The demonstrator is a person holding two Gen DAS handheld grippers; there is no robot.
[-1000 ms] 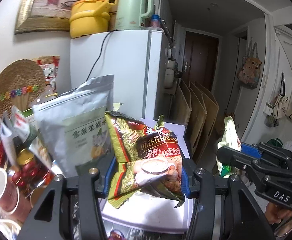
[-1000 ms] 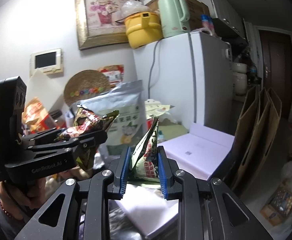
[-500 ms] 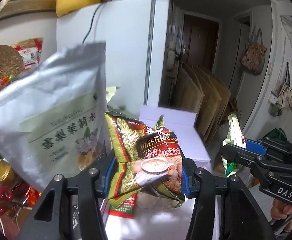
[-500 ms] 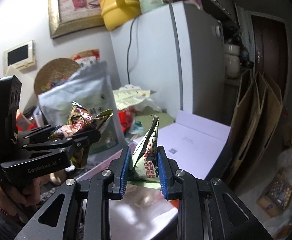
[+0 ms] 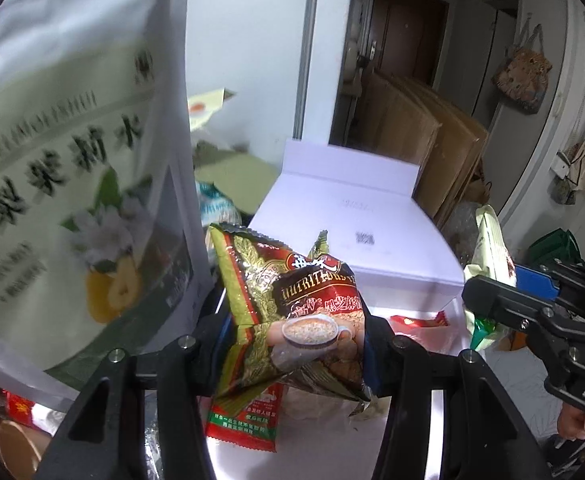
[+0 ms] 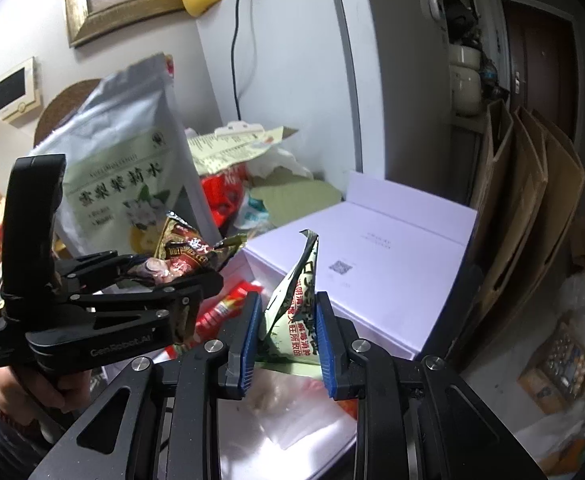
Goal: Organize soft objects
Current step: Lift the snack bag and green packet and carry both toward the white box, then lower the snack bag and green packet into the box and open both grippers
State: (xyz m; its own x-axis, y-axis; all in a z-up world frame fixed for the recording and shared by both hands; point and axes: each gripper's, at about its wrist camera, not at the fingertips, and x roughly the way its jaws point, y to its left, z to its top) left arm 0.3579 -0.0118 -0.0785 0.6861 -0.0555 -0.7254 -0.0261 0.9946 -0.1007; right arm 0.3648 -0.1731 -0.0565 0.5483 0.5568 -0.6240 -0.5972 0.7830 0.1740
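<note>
Big silver pouch point(image 5: 72, 168) left of the left gripper point(image 5: 296, 344) is smeared with blur, print unreadable, top and left side cut by the frame. The red sachet point(image 5: 248, 420) under the brown packet point(image 5: 292, 312) shows only its lower end. Right gripper point(image 6: 288, 336): its green packet's point(image 6: 292, 300) base hides behind blue pads point(image 6: 248, 340).

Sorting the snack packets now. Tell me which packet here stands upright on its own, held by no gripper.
The big silver pouch with green label. The brown cereal packet sits in the left gripper, the green-white packet in the right gripper.
</note>
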